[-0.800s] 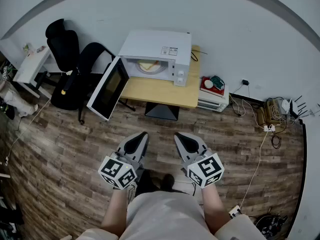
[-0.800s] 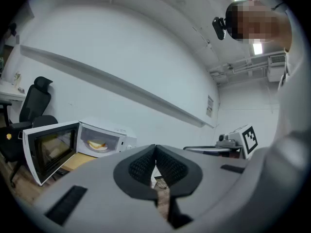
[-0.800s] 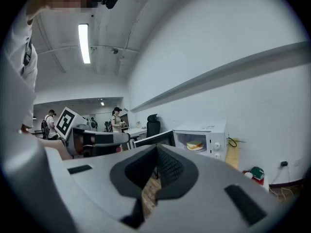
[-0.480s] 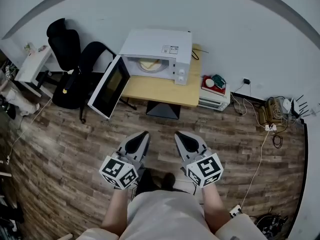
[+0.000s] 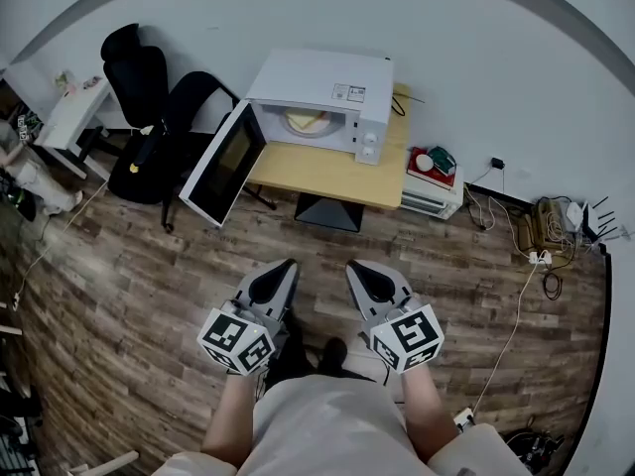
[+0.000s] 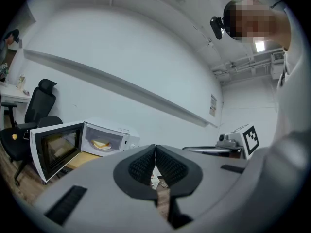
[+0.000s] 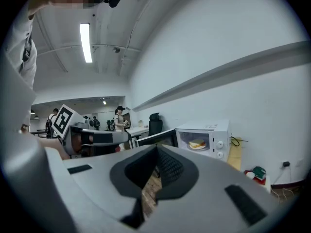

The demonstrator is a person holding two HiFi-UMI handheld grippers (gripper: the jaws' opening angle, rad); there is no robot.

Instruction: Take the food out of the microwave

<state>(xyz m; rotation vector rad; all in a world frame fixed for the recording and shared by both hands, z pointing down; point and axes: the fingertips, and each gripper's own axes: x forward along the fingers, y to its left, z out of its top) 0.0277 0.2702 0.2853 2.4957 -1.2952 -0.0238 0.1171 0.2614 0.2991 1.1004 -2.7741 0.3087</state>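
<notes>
A white microwave (image 5: 319, 92) stands on a wooden table (image 5: 317, 178) against the far wall, its door (image 5: 224, 163) swung open to the left. Inside, a sandwich on a plate (image 5: 307, 121) shows through the opening. My left gripper (image 5: 281, 268) and right gripper (image 5: 359, 269) hover side by side over the floor, well short of the table, both shut and empty. In the left gripper view the shut left gripper (image 6: 155, 150) points toward the microwave (image 6: 108, 139) and the food (image 6: 101, 144). In the right gripper view the shut right gripper (image 7: 156, 152) has the microwave (image 7: 206, 136) and the food (image 7: 197, 144) ahead to the right.
Two black office chairs (image 5: 149, 117) stand left of the open door, beside a white desk (image 5: 71, 115). A white box with a red and green item (image 5: 431, 167) sits on the floor right of the table. Cables and a power strip (image 5: 544, 228) lie at the right wall. People (image 7: 119, 118) stand far behind.
The whole room has slid slightly to the right in the head view and the microwave looks a little nearer. Both grippers keep the same pose, shut.
</notes>
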